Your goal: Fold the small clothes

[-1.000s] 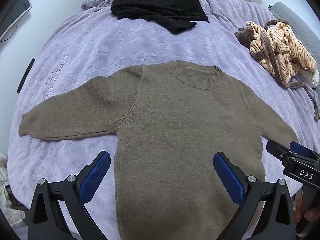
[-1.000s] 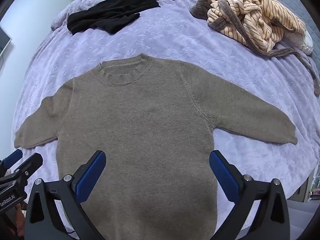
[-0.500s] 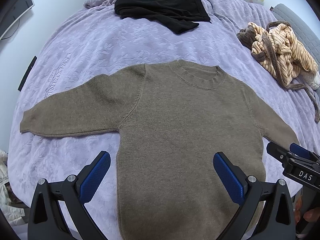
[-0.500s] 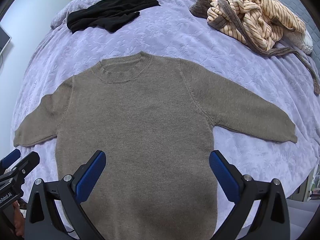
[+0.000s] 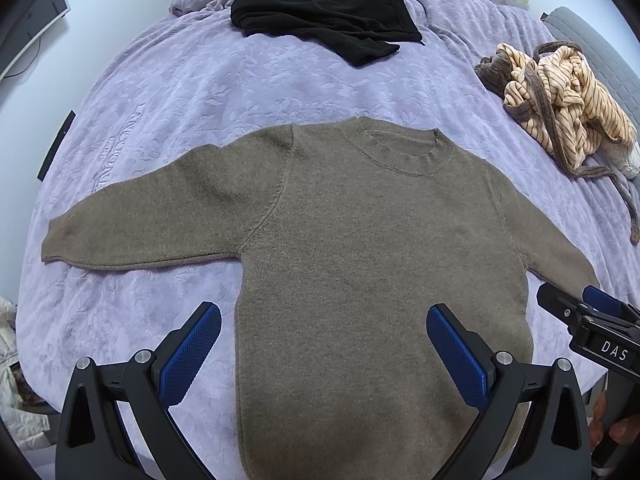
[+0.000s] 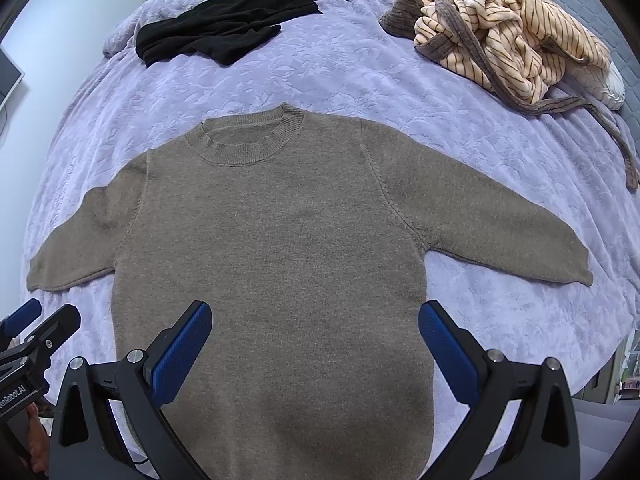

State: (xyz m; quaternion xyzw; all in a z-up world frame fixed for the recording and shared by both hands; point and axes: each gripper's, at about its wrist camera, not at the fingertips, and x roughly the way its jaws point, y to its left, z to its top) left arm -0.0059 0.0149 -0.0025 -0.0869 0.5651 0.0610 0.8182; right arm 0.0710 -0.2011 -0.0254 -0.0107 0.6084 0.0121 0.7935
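A small brown knit sweater [image 5: 360, 248] lies flat and face up on the lilac bedspread, both sleeves spread out, collar away from me; it also shows in the right wrist view [image 6: 272, 240]. My left gripper [image 5: 320, 344] is open and empty, above the sweater's lower left body. My right gripper [image 6: 314, 340] is open and empty, above the lower right body. Each gripper shows at the edge of the other's view: the right gripper [image 5: 592, 312] near the right cuff, the left gripper [image 6: 36, 320] near the left cuff.
A black garment [image 5: 324, 24] lies at the far side of the bed [image 5: 160, 92]. A crumpled cream striped garment with brown trim [image 5: 560, 96] lies at the far right. The bed's edges drop off left and right.
Both grippers have drawn back and risen slightly, so the sweater sits a little lower and more fully in each view. The sweater has not moved. Both grippers stay open.
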